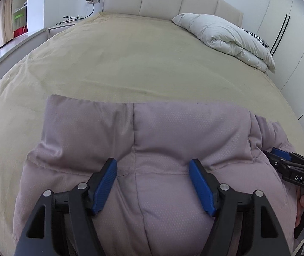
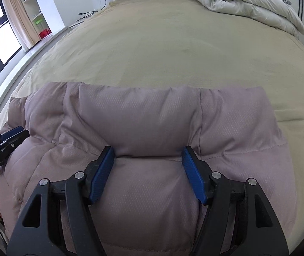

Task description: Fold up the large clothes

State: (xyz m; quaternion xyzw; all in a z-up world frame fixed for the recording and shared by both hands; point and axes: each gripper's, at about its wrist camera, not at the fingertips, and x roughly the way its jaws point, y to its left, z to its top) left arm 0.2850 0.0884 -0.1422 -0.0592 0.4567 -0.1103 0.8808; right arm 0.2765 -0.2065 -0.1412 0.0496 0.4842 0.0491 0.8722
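A puffy mauve quilted jacket (image 1: 173, 132) lies folded at the near edge of the bed; it also shows in the right wrist view (image 2: 143, 117). My left gripper (image 1: 153, 170) is open, its blue pads spread just above the jacket's left part. My right gripper (image 2: 148, 155) is open, its pads either side of a padded bulge on the jacket's right part. The right gripper shows at the right edge of the left wrist view (image 1: 284, 157), and the left gripper at the left edge of the right wrist view (image 2: 13, 136).
The bed (image 1: 130, 64) has a beige cover. A folded white duvet (image 1: 226, 38) lies at the far right by the cream headboard (image 1: 162, 2). A nightstand with cables (image 1: 66, 24) and shelves (image 1: 20, 15) stand far left. White wardrobes (image 1: 290, 49) line the right.
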